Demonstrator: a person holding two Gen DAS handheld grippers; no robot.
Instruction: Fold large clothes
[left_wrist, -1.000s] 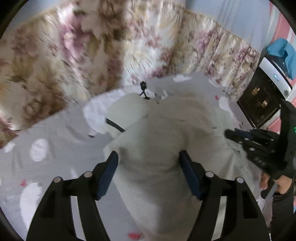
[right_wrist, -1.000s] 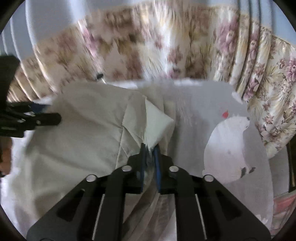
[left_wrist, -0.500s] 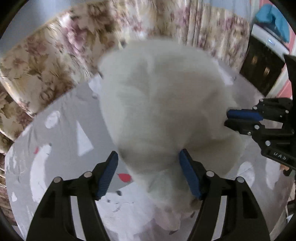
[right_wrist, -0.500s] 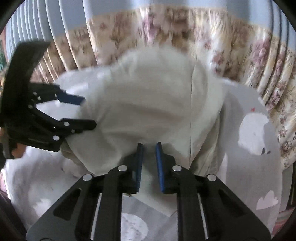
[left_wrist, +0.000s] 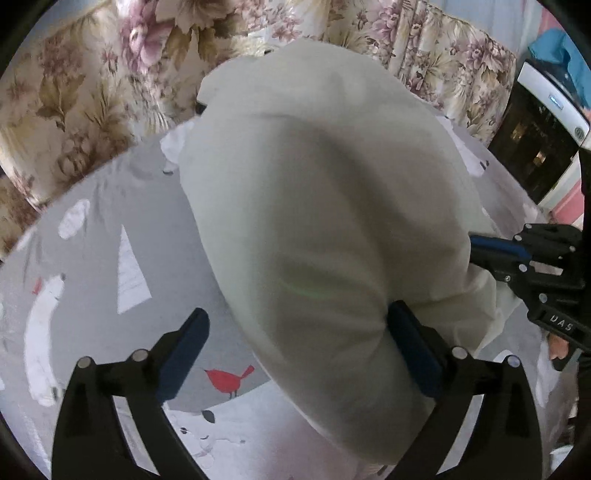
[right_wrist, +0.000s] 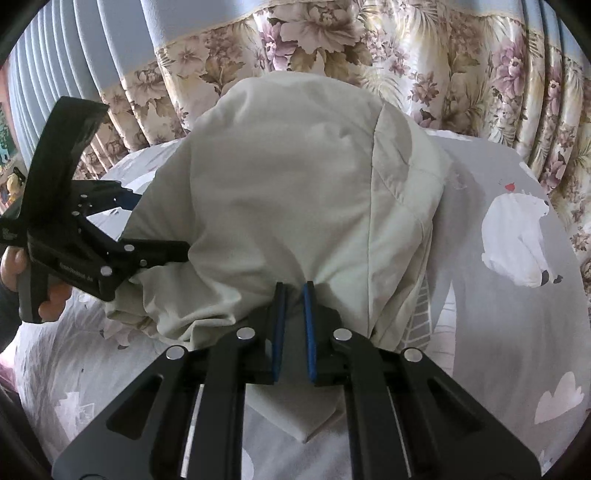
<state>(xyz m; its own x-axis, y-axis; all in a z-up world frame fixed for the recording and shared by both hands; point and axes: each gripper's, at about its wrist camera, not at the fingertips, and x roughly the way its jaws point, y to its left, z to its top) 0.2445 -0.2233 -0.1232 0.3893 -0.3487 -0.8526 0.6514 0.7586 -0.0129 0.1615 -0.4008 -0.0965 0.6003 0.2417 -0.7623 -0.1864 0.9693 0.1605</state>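
A large cream-white garment (left_wrist: 332, 229) is held up off the grey printed bedsheet (left_wrist: 110, 229) and billows toward both cameras; it also fills the right wrist view (right_wrist: 295, 192). My left gripper (left_wrist: 299, 347) is open, its blue-padded jaws wide apart, with the cloth draped over the right finger (left_wrist: 413, 343). My right gripper (right_wrist: 293, 291) is shut on a pinch of the garment's lower edge. The right gripper also shows in the left wrist view (left_wrist: 476, 251), at the cloth's right side. The left gripper shows in the right wrist view (right_wrist: 162, 225).
Floral curtains (right_wrist: 332, 48) hang close behind the bed. A dark appliance with a white top (left_wrist: 539, 136) stands at the far right. The sheet carries polar bear (right_wrist: 524, 240) and red bird (left_wrist: 229, 376) prints.
The garment rose off the bed and swung toward the cameras. Both grippers lifted and pulled back; the right kept its pinch, the left stayed open.
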